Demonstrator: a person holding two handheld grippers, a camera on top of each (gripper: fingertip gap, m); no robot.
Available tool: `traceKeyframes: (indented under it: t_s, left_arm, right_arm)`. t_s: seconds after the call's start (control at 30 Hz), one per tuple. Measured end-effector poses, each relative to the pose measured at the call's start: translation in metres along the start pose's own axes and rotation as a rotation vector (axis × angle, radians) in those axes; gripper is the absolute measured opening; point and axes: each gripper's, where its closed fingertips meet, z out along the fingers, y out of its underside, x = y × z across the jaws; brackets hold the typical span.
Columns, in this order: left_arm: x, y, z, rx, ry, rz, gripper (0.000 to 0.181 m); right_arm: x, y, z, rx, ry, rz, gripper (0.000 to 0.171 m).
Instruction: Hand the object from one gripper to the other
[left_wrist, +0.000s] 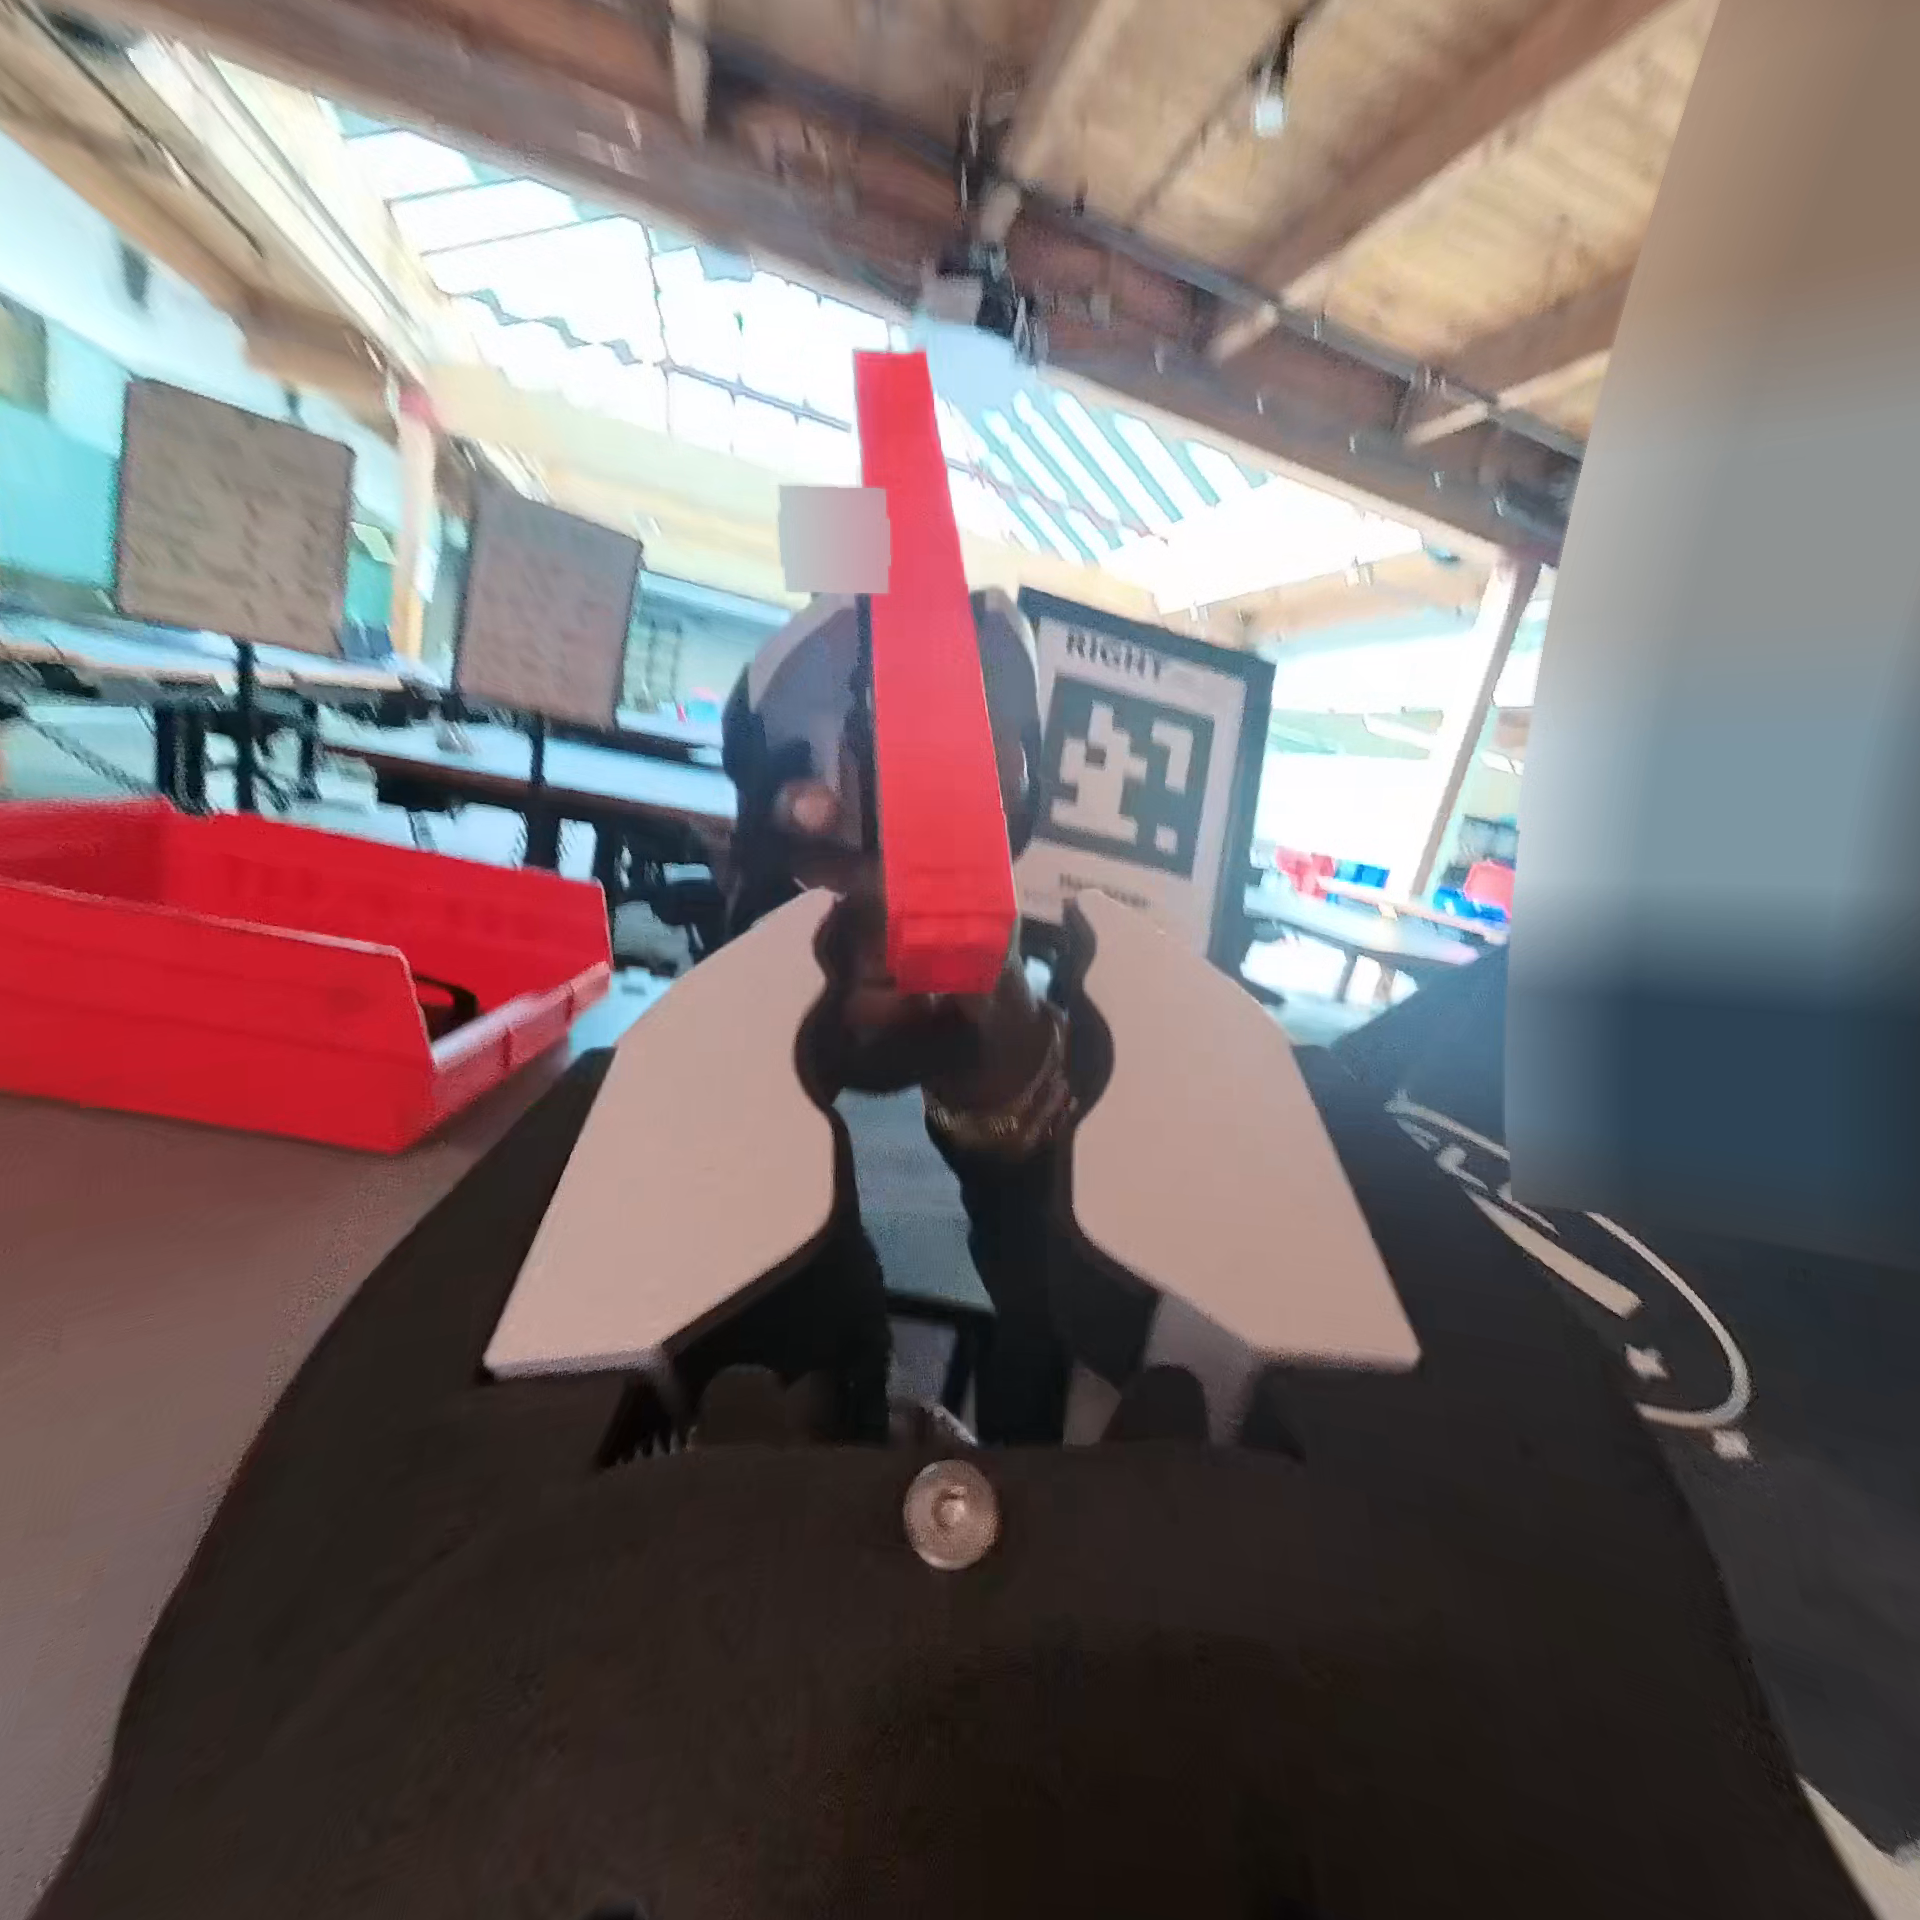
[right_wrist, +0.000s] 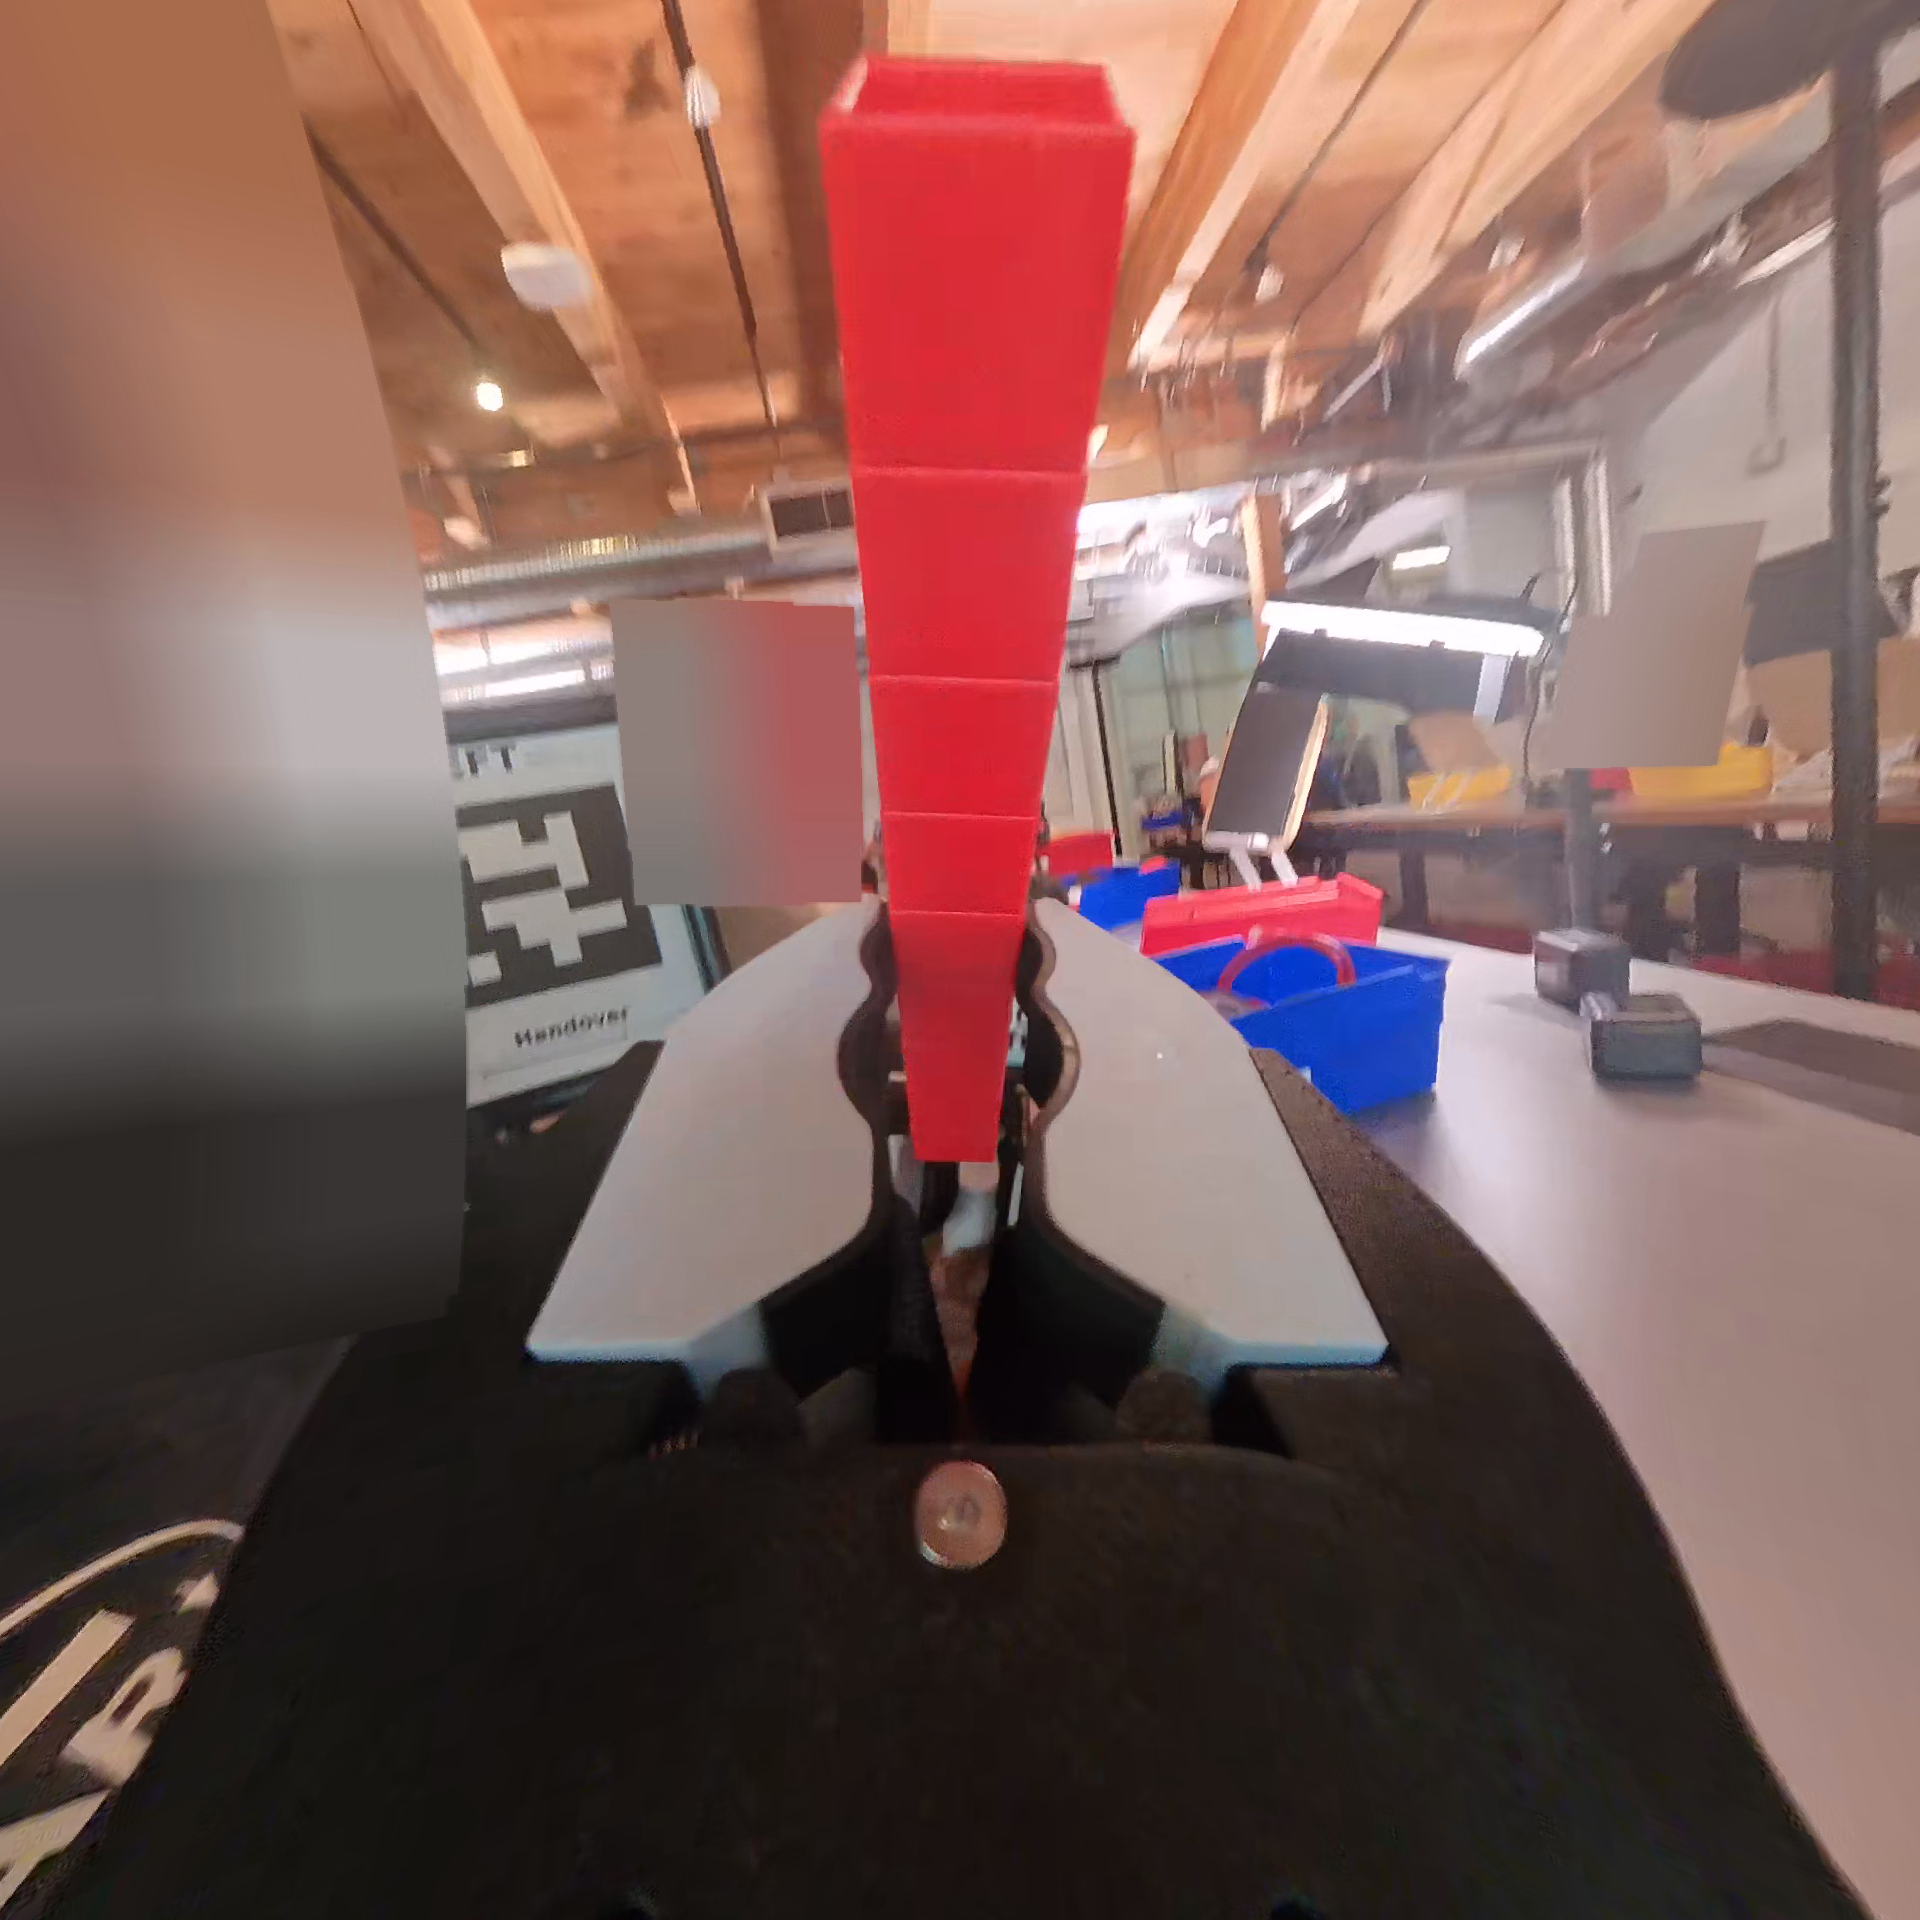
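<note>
Red bar (right_wrist: 961, 644), a long stepped plastic piece, is clamped near its lower end between the fingers (right_wrist: 727, 1132) of the right gripper (right_wrist: 956, 997), which are closed tight against its sides. It stands upright and reaches well past the tips, probably so the free upper length is offered for the other side to take. The left gripper (left_wrist: 951, 925) faces it with fingers (left_wrist: 707, 1132) spread wide and holding nothing; the bar (left_wrist: 930, 675) shows just beyond the gap, not yet between them. Both point up and forward above the desk (right_wrist: 1621, 1247). A red bin (left_wrist: 260, 966) sits left, a blue bin (right_wrist: 1351, 1018) farther right.
</note>
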Motion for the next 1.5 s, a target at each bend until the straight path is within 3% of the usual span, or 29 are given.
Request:
traceKeyframes:
  t_s: [0.07, 0.13, 0.3, 0.4, 0.53, 0.63, 0.73, 0.9, 0.97, 1.1, 1.17, 1.23, 1.33, 1.4, 1.5]
  left_arm:
    - [0.0, 0.007, -0.001, -0.076, -0.003, 0.012, 0.039]
    - [0.001, 0.01, -0.001, -0.096, -0.015, 0.056, 0.023]
    - [-0.003, 0.006, 0.008, 0.032, -0.048, 0.059, 0.021]
    - [-0.003, 0.006, 0.014, 0.115, -0.045, 0.03, 0.022]
    - [-0.005, 0.018, 0.017, 0.039, -0.033, 0.018, 0.023]
    - [-0.009, 0.017, 0.009, -0.04, -0.041, 0.022, 0.056]
    - [-0.008, -0.004, -0.003, -0.012, -0.08, 0.086, 0.064]
    - [0.0, -0.008, -0.002, -0.049, -0.122, 0.142, 0.056]
    - [0.002, -0.005, 0.0, -0.053, -0.12, 0.147, 0.027]
    - [0.0, -0.001, -0.001, -0.077, -0.119, 0.125, 0.021]
    - [-0.004, 0.001, -0.003, -0.095, -0.14, 0.13, 0.021]
    - [-0.005, 0.005, -0.003, -0.126, -0.135, 0.126, 0.021]
    - [-0.005, 0.014, 0.001, -0.156, -0.121, 0.111, 0.021]
    - [-0.003, 0.017, 0.004, -0.163, -0.103, 0.111, 0.021]
    - [-0.001, 0.021, 0.002, -0.214, -0.101, 0.14, 0.027]
  right_arm:
    - [-0.003, 0.004, -0.001, -0.068, -0.001, -0.006, 0.022]
    - [-0.006, 0.011, 0.0, -0.131, -0.006, -0.012, 0.022]
    - [-0.003, 0.006, 0.005, -0.065, 0.057, -0.056, 0.023]
    - [-0.001, 0.031, 0.015, -0.178, 0.064, -0.088, 0.023]
    - [-0.003, 0.036, 0.011, -0.243, 0.044, -0.074, 0.023]
    - [-0.004, 0.043, 0.007, -0.335, 0.061, -0.125, 0.022]
    - [-0.002, 0.07, 0.001, -0.535, 0.072, -0.152, 0.023]
    - [-0.004, 0.107, 0.003, -0.697, 0.028, -0.11, 0.022]
    - [-0.005, 0.117, 0.004, -0.739, 0.019, -0.109, 0.022]
    - [-0.002, 0.119, 0.001, -0.761, 0.029, -0.113, 0.023]
    - [0.002, 0.108, -0.001, -0.723, 0.051, -0.123, 0.041]
    - [0.001, 0.089, 0.001, -0.622, 0.053, -0.135, 0.048]
    - [-0.005, 0.064, 0.008, -0.447, 0.035, -0.145, 0.038]
    - [-0.003, 0.062, 0.008, -0.427, 0.043, -0.155, 0.022]
    - [-0.006, 0.066, 0.006, -0.462, 0.011, -0.15, 0.021]
